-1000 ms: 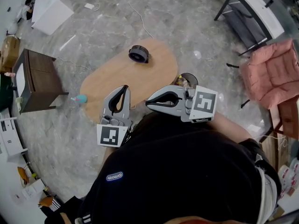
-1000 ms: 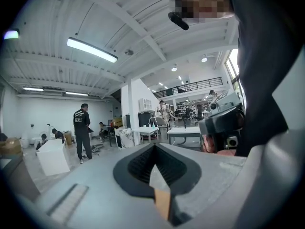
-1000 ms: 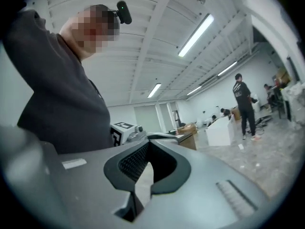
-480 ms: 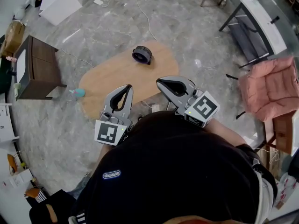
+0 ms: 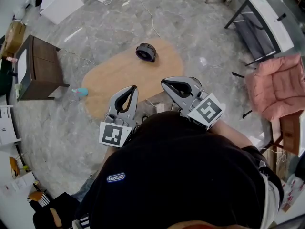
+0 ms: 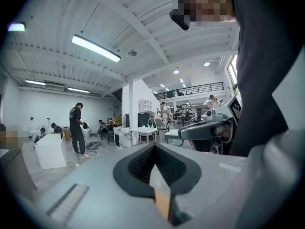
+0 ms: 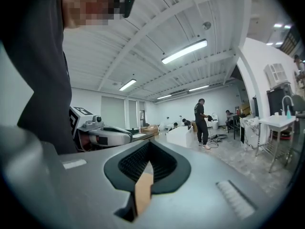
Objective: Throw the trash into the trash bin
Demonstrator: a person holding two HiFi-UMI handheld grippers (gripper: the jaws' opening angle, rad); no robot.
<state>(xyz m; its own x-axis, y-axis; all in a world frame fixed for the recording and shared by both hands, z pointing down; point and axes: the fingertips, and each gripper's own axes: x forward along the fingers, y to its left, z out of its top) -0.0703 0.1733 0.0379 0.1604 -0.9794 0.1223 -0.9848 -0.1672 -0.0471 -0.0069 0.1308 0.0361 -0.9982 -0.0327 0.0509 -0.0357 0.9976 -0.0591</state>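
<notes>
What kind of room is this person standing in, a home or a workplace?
Probably a big open workshop or lab hall: a high beamed ceiling with strip lights, a railed upper gallery, and an oval wooden table on bare stone floor.

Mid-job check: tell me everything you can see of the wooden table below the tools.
The table has a light wood-look top, a rounded oblong, standing on the grey marbled floor; its legs are hidden. A dark round fan-like object sits near its far end. A small teal item lies at its left edge. The left tool and right tool, both shut and empty, are held above its near edge.
</notes>
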